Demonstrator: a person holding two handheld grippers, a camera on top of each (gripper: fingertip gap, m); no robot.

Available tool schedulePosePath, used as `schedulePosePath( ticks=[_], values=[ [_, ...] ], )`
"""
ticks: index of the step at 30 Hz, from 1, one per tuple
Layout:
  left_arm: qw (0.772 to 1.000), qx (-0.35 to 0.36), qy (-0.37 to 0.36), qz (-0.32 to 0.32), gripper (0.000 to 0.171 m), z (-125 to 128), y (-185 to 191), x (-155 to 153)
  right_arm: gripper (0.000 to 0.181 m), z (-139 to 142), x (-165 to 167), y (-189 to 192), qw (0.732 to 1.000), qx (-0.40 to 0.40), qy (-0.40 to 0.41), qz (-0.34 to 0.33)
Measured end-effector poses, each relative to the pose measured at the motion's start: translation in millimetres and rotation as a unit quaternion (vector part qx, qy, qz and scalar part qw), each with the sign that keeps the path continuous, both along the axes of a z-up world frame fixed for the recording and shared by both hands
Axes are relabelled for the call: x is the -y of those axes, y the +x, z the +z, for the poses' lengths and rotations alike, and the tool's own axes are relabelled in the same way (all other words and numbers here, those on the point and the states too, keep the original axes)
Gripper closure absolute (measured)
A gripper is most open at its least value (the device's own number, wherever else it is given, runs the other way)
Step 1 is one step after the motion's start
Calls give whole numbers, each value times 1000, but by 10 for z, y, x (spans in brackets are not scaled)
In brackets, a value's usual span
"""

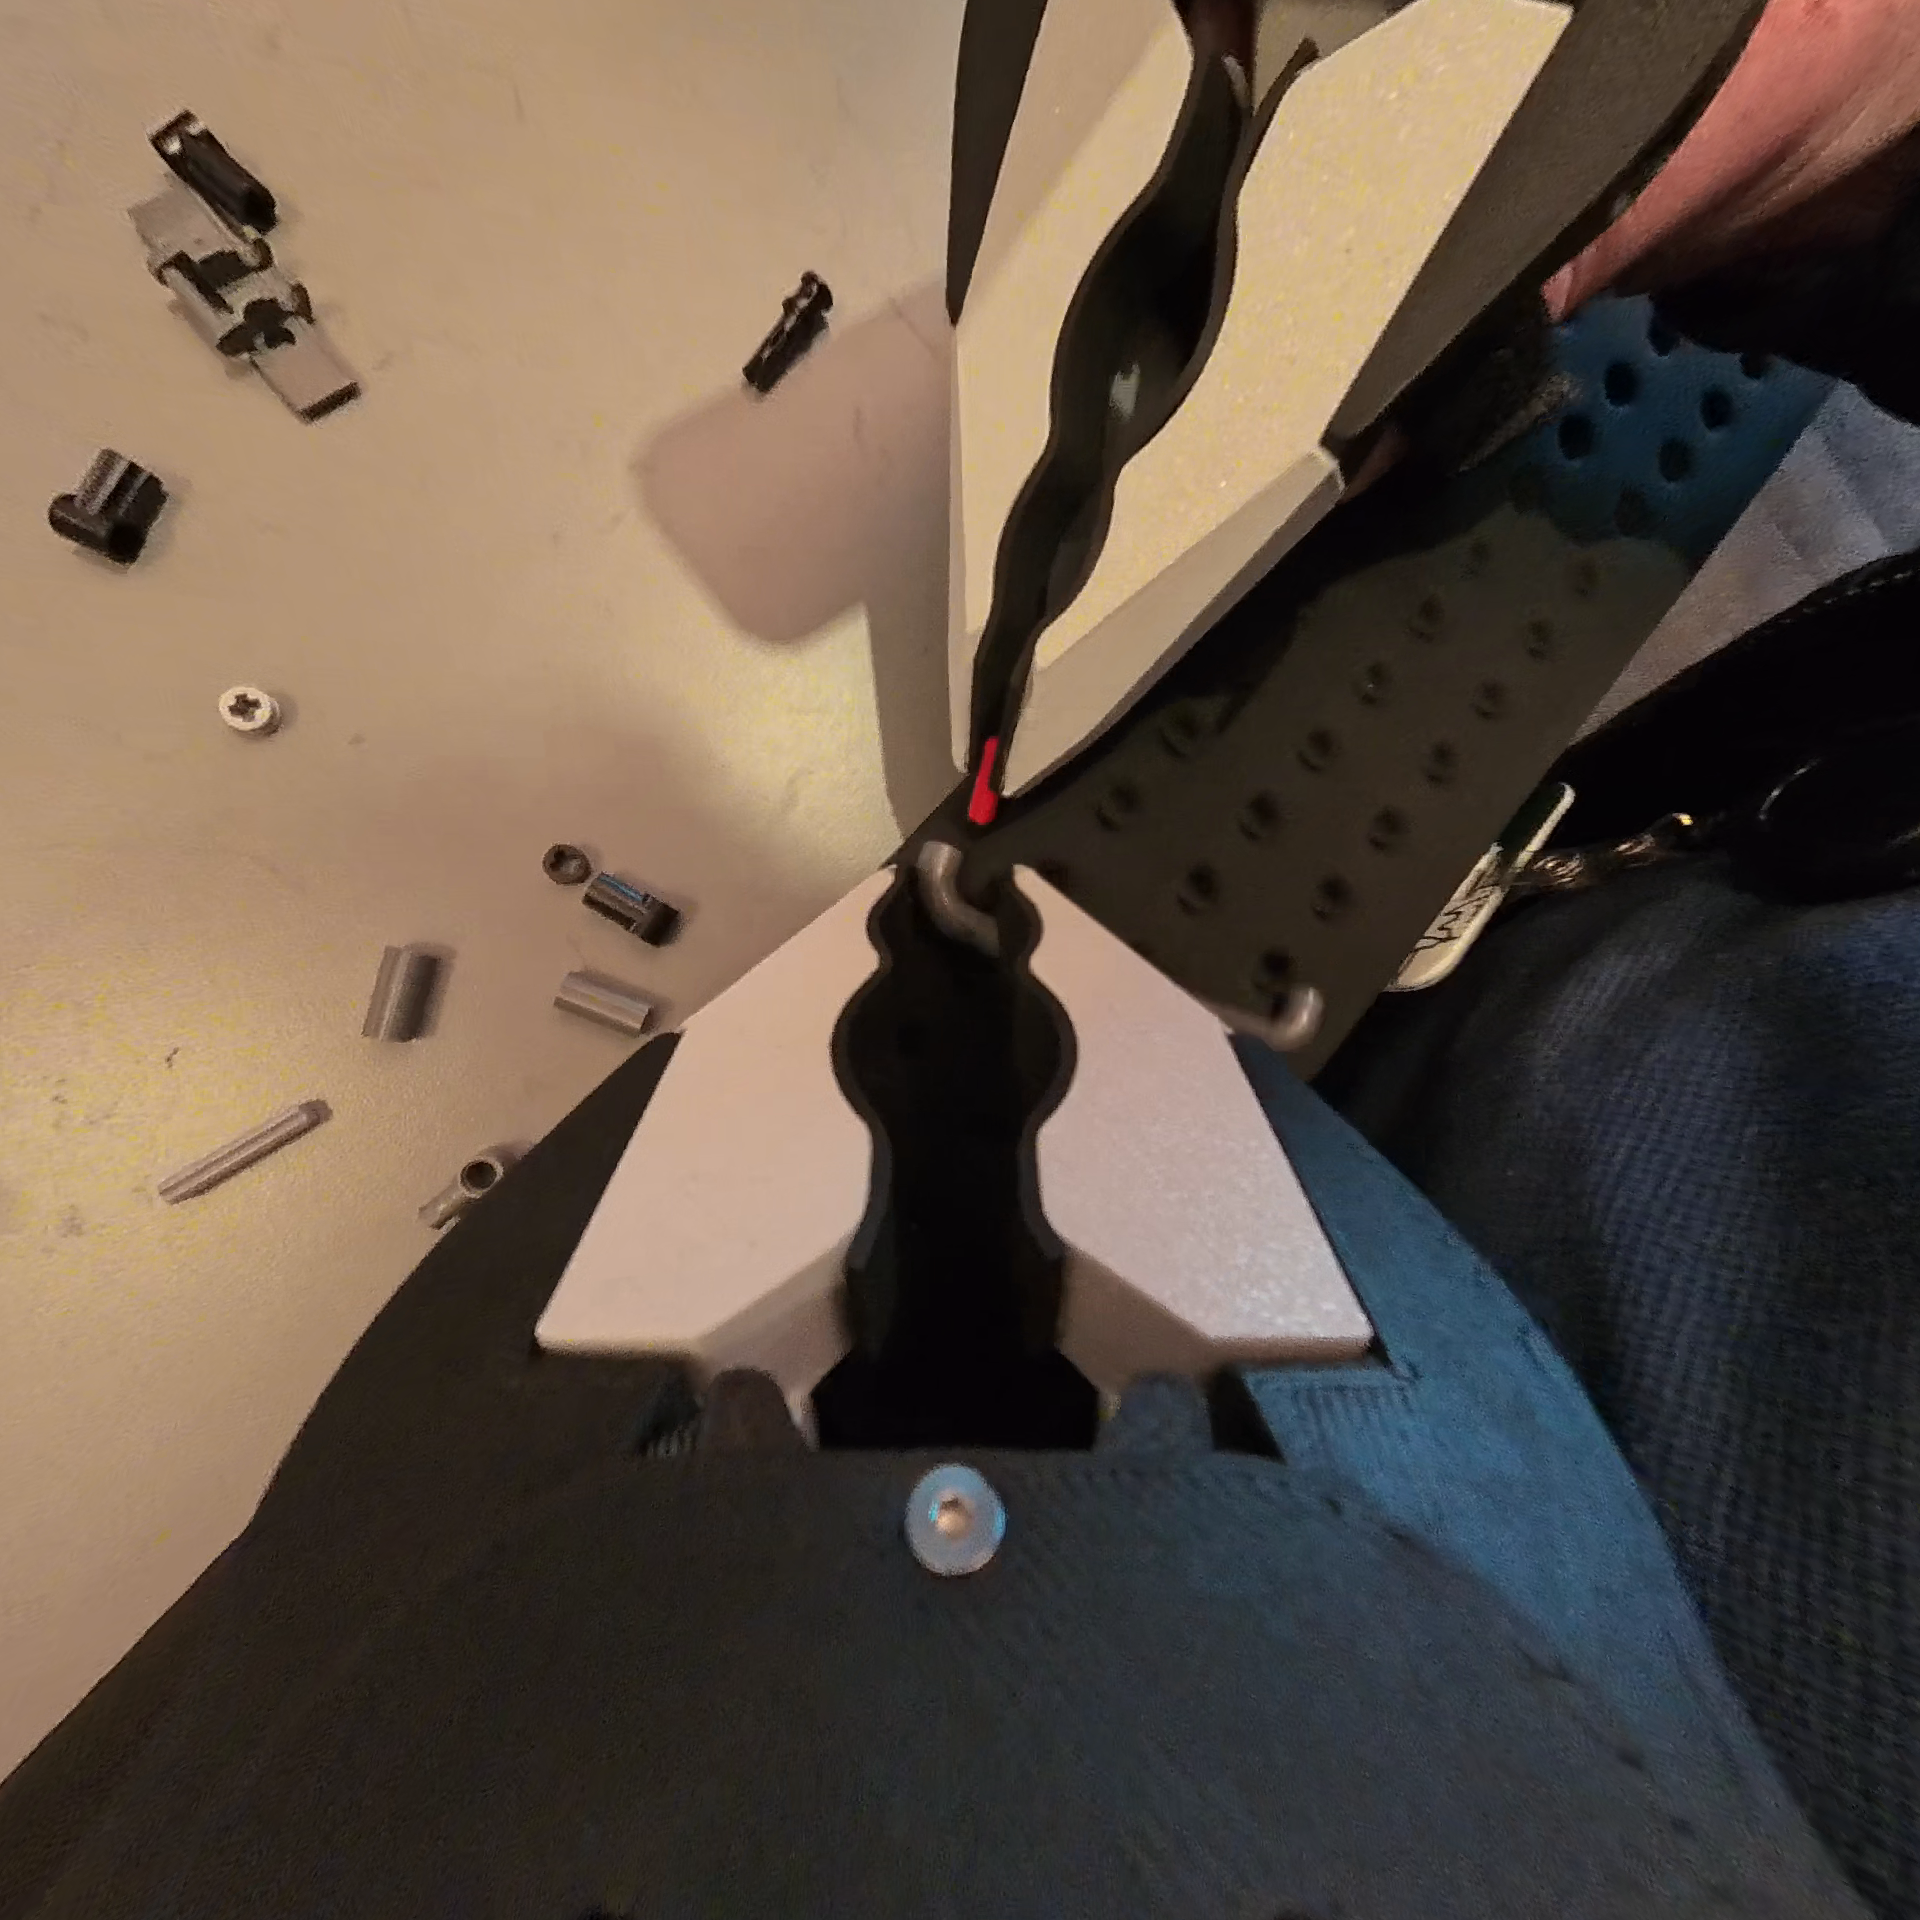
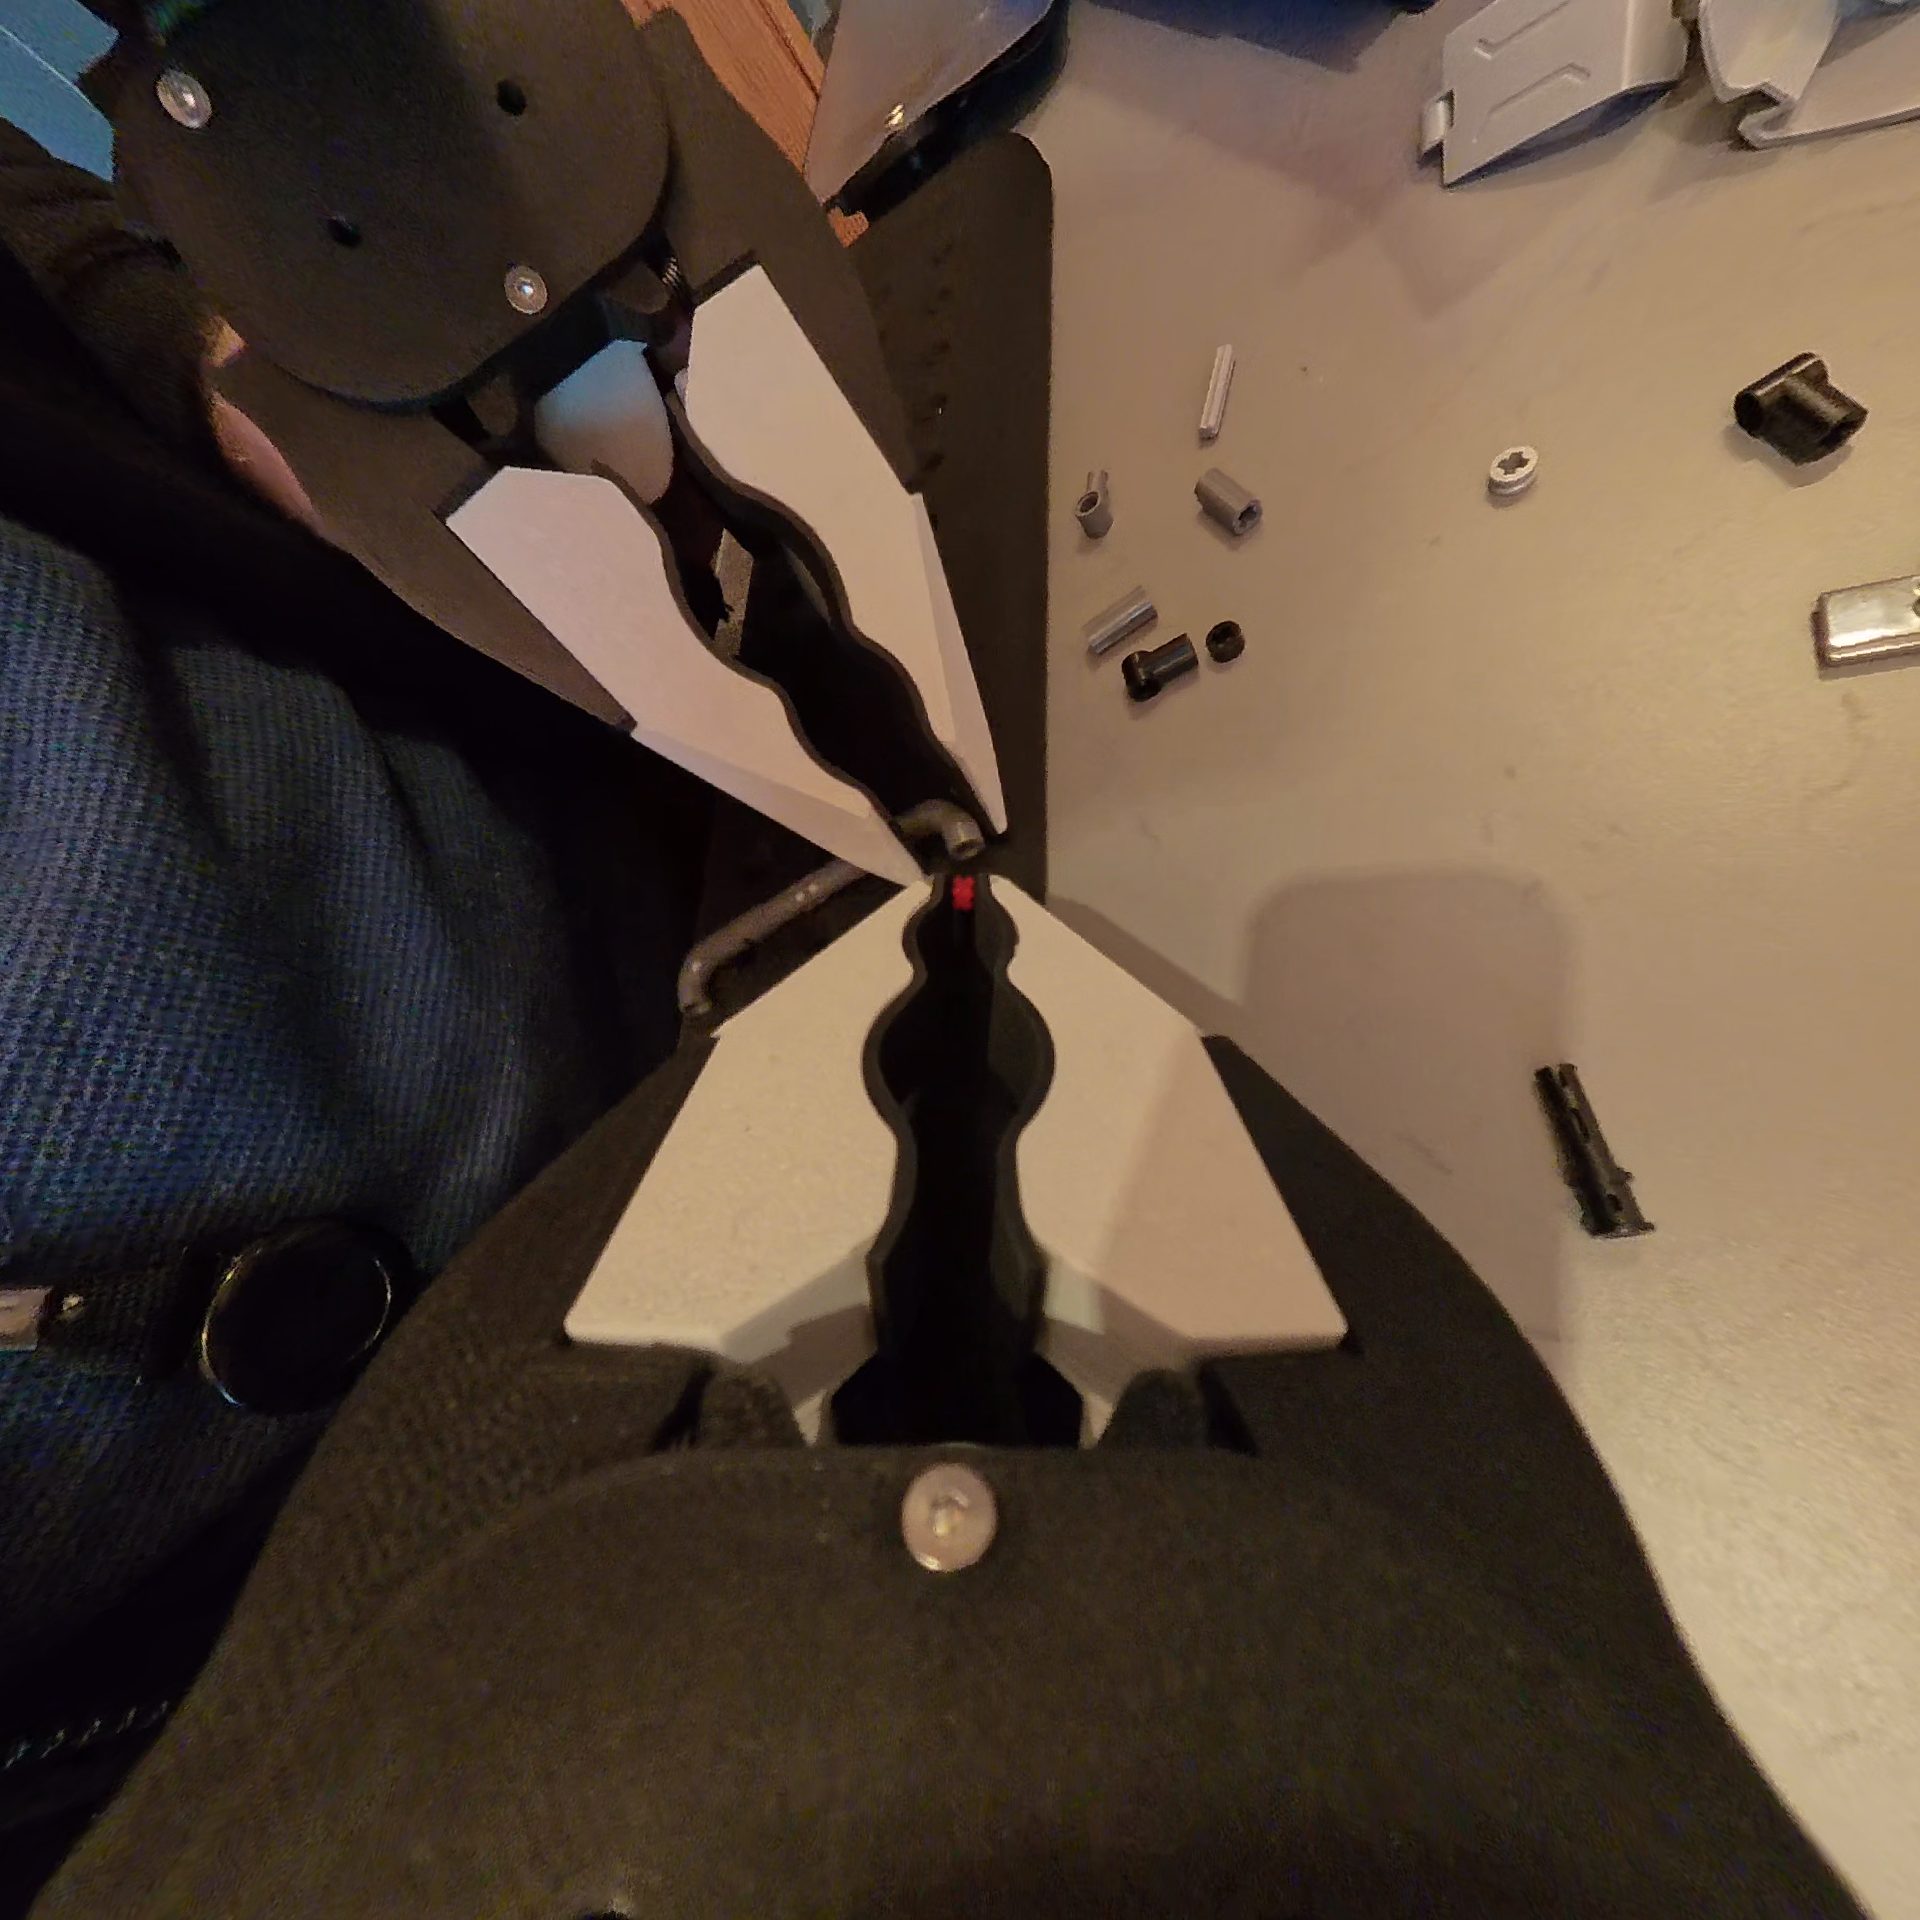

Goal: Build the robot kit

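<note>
Both claws meet tip to tip above the bench (image 1: pixel 436 644) edge, right in front of a person in a blue knit garment (image 2: pixel 260 831). The left claw (image 1: pixel 961 899) has its fingers pressed together on a grey bent metal pin (image 1: pixel 951 894) that sticks out of a black perforated plate (image 1: pixel 1330 790); a second grey hook (image 1: pixel 1288 1018) shows at the plate's lower corner. The right claw (image 2: pixel 961 894) is squeezed onto a small red peg (image 2: pixel 961 891), and that peg sits just at the plate's corner, touching or nearly touching the grey pin; which one, I cannot tell. A hand (image 1: pixel 1766 177) grips the right tool at the top corner of the left wrist view. Out on the bench, loose small parts lie well apart from the action: a black slotted pin (image 1: pixel 788 330), a grey and black assembly (image 1: pixel 229 270), a black connector block (image 1: pixel 109 504), a pale round bush with a cross hole (image 1: pixel 251 711), two grey sleeves (image 1: pixel 608 1000), a grey axle (image 1: pixel 244 1151). From the right wrist view, grey moulded panels (image 2: pixel 1558 83) rest at the far side.
</note>
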State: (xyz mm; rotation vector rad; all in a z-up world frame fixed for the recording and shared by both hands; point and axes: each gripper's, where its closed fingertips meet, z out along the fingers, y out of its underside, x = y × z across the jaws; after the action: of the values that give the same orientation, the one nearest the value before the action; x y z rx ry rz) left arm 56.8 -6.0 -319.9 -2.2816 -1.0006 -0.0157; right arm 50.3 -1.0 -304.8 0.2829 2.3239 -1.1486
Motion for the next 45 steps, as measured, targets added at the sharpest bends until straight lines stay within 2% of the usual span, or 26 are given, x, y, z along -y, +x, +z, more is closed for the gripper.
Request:
schedulePosePath(
  ticks=[4, 5, 8, 12, 18, 35, 45],
  values=[
    [1000, -23, 17, -1, 163, 12, -26, -2, 180, 37, 5, -39, 1000, 4, -13, -10],
    [999, -28, 32, 2, 163, 26, -34, -11, 180, 55, 6, -53, 1000, 5, -18, -14],
    [989, -15, 144, 32, 164, 197, -72, -93, 180, 109, 14, -71, 999, 6, -33, -20],
    [981, -23, 183, 56, 164, 239, -153, -69, 180, 185, 42, -108, 998, 1, -53, -31],
    [982, -26, 179, 54, 164, 206, -147, -67, 180, 250, 51, -150, 997, 4, -70, -43],
    [986, -38, 157, 38, 165, 140, -103, -84, 180, 136, 66, -46, 998, -44, -44, -16],
    [991, -44, 126, 24, 166, 49, -67, -94, 180, 35, 65, 3, 999, -28, -17, 2]
  ],
)
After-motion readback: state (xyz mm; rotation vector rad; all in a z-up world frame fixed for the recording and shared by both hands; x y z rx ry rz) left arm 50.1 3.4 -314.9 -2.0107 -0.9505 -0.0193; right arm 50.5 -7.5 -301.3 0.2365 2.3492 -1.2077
